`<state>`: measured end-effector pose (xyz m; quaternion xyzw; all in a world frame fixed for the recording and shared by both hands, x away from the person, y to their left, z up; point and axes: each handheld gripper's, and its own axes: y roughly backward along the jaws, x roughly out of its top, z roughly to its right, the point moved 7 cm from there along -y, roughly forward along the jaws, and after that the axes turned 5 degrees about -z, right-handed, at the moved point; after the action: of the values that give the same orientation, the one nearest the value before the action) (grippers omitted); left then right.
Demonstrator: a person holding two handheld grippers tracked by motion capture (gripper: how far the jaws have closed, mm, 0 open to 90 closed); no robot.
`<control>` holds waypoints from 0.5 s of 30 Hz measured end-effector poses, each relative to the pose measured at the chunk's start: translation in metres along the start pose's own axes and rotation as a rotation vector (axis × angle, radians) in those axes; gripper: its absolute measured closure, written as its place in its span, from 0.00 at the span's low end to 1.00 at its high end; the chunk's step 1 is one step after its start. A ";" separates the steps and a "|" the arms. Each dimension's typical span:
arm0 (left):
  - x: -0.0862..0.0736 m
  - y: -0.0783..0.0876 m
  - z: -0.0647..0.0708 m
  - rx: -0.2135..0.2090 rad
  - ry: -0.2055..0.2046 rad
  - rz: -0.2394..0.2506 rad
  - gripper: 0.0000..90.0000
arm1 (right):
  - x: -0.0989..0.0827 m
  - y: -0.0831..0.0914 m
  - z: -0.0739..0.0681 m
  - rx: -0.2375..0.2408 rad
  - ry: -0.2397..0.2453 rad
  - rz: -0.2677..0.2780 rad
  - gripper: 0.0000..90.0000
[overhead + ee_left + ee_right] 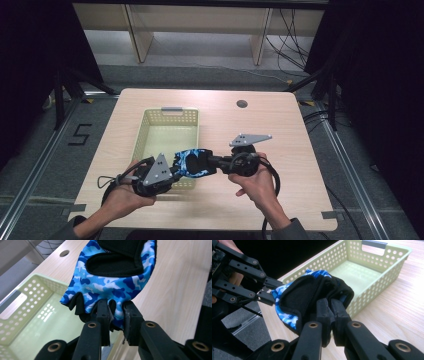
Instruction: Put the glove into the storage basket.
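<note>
Light is falling from above onto my table, leaving it bright while the surroundings are sinking into near black. My gripper views are staying sharp on the glove, though the jaws up close and the far basket are softening slightly.

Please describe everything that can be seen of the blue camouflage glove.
The glove is fingerless, of blue, white and dark blue camouflage fabric with black trim and a black padded panel. It hangs in the air, stretched between the two tongs, above the near right corner of the pale green basket. The left tongs pinch its finger-opening edge, where short black finger stubs hang. The right tongs pinch the opposite, black end. It touches neither the basket nor the table.
</note>
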<state>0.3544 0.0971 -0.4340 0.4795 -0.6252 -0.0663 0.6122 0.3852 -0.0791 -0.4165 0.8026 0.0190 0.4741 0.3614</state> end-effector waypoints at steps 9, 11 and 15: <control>-0.016 0.005 -0.027 0.026 0.015 -0.049 0.86 | 0.022 -0.029 -0.001 0.004 -0.002 -0.042 0.96; -0.020 0.005 -0.034 0.035 0.012 -0.050 0.86 | 0.026 -0.038 0.001 0.001 0.010 -0.044 0.96; -0.032 0.002 -0.042 0.028 0.031 -0.074 0.86 | 0.031 -0.055 0.003 0.008 -0.005 -0.068 0.96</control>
<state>0.3815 0.1414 -0.4448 0.5118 -0.5983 -0.0729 0.6122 0.4214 -0.0281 -0.4272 0.8043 0.0473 0.4593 0.3741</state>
